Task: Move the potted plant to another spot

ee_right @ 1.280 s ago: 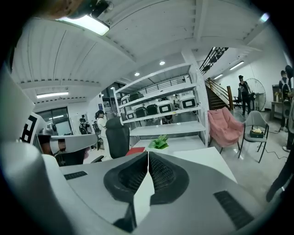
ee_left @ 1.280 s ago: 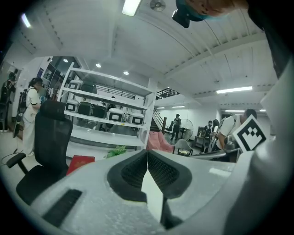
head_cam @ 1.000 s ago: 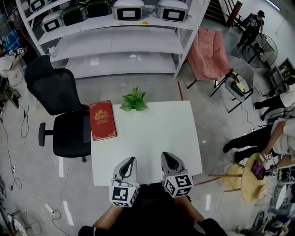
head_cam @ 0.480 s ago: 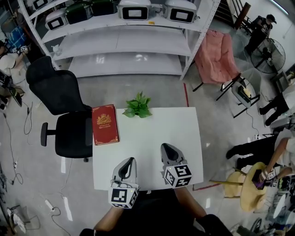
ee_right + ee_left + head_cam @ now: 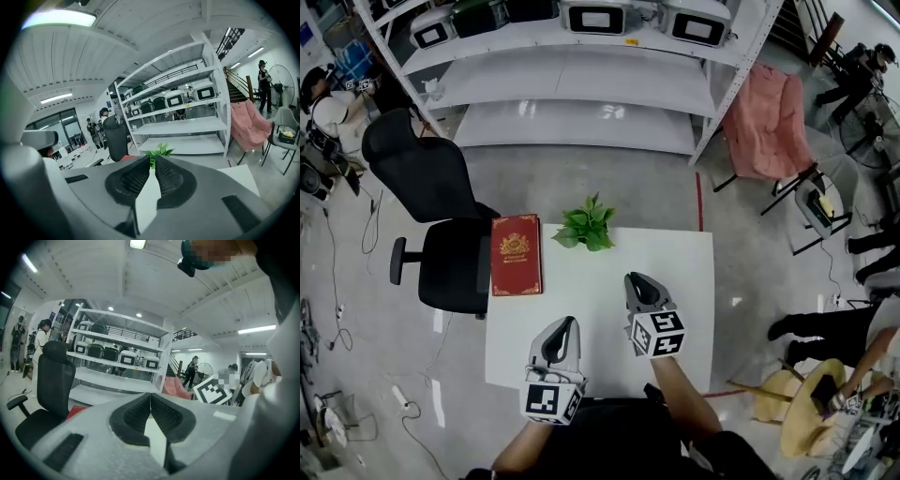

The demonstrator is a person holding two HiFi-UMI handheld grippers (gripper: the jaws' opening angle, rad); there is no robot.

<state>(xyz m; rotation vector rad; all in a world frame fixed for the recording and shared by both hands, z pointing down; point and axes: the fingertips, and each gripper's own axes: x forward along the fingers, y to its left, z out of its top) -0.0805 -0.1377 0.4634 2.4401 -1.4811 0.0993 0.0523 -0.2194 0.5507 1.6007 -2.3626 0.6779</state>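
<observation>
There is one white tabletop [image 5: 675, 281]. On it are one potted plant [image 5: 586, 228] and one red book [image 5: 517, 253]. The potted plant sits at the far edge of the tabletop, at about 12 o'clock. The red book lies flat at about 10 o'clock, close to the plant but not touching it. Beside the tabletop, at 9 o'clock, is one black chair [image 5: 441, 225]. Further off there is one big white shelf [image 5: 581, 84] at 12 o'clock and one pink chair [image 5: 776, 122] at 2 o'clock. The person holds two grippers, one in each hand, and both point toward 12 o'clock. The left gripper [image 5: 566, 324] is over the near edge of the tabletop, at about 6 o'clock. Its jaws are pressed together at the tips and hold nothing. The right gripper [image 5: 634, 279] reaches further out, over the middle of the tabletop, and the arm behind it is stretched forward. It points at the potted plant but is well apart from it. Its jaws are just a tiny bit apart, with nothing in them, and green leaves [image 5: 159, 151] peek over the tips.
</observation>
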